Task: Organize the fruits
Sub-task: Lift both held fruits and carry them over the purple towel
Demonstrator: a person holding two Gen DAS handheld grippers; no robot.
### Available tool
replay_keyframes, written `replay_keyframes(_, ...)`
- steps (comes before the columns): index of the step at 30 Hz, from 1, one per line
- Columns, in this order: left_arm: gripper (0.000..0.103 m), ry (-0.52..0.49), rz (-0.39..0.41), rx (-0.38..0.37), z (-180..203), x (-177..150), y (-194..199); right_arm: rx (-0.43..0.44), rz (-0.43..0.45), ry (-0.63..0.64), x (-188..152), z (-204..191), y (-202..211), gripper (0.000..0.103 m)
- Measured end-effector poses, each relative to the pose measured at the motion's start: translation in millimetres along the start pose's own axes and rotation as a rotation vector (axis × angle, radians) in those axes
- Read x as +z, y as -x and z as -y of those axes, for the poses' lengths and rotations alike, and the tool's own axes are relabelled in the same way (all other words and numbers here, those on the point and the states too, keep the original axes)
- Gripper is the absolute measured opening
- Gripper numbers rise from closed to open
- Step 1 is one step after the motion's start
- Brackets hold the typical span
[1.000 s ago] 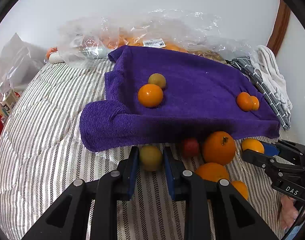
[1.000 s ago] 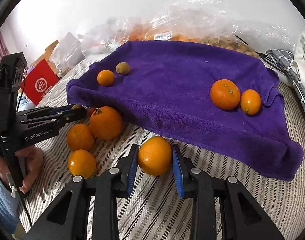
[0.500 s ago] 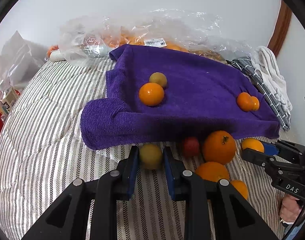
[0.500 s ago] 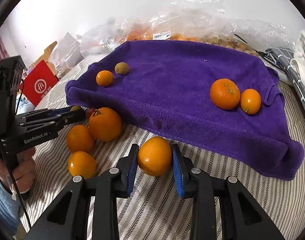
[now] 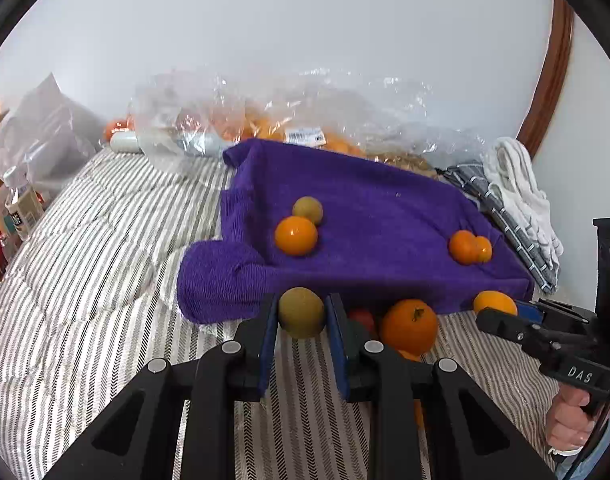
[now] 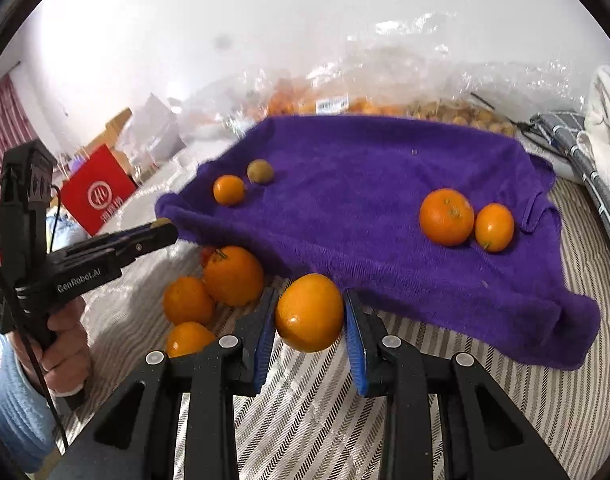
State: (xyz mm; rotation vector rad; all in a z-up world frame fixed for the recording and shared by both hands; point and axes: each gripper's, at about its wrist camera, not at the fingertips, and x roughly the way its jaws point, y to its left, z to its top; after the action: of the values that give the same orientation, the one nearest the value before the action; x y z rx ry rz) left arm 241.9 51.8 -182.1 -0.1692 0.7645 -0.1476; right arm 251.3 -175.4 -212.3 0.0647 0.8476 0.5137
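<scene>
My left gripper (image 5: 301,314) is shut on a small yellow-green fruit (image 5: 301,312) and holds it above the striped bedding, just in front of the purple towel (image 5: 369,216). My right gripper (image 6: 310,320) is shut on an orange (image 6: 309,312), raised near the towel's (image 6: 365,184) front edge. On the towel lie an orange (image 5: 295,235) beside a green fruit (image 5: 307,209) at the left, and two oranges (image 6: 446,216) at the right. Loose oranges (image 6: 233,275) and a red fruit (image 5: 361,316) lie on the bedding below the towel's edge.
Clear plastic bags of fruit (image 5: 289,128) lie behind the towel by the wall. Folded cloths (image 5: 517,196) sit at the right. A red box (image 6: 99,196) and bags stand at the left. The striped bedding (image 5: 85,260) stretches left of the towel.
Both grippers have lifted their fruits off the bedding and moved toward the towel. The fruits on the towel have not moved.
</scene>
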Motion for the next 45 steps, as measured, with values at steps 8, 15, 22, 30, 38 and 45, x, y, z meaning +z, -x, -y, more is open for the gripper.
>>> replay_keyframes(8, 0.023, 0.012, 0.013, 0.008, -3.7, 1.5, 1.7, 0.012, 0.102, -0.091, 7.8, 18.1, 20.3, 0.032)
replay_keyframes(15, 0.023, 0.010, 0.016, 0.012, -3.0, -0.2, 3.3, -0.025, 0.154, -0.179, 10.1, 39.6, 32.0, 0.032)
replay_keyframes(22, 0.023, 0.010, 0.032, 0.012, -2.8, 0.4, 6.6, -0.050, 0.176, -0.253, 10.7, 58.1, 37.1, 0.032)
replay_keyframes(30, 0.023, 0.031, 0.043, 0.007, -6.0, 1.4, 9.7, -0.057, 0.202, -0.328, 10.5, 75.1, 42.9, 0.032)
replay_keyframes(38, 0.023, 0.028, 0.052, 0.005, -5.0, 1.9, 11.4, -0.070, 0.205, -0.379, 9.9, 88.1, 43.2, 0.032)
replay_keyframes(45, 0.023, 0.024, 0.070, 0.008, -3.9, 2.9, 15.3, -0.109, 0.226, -0.409, 8.6, 95.5, 47.9, 0.032)
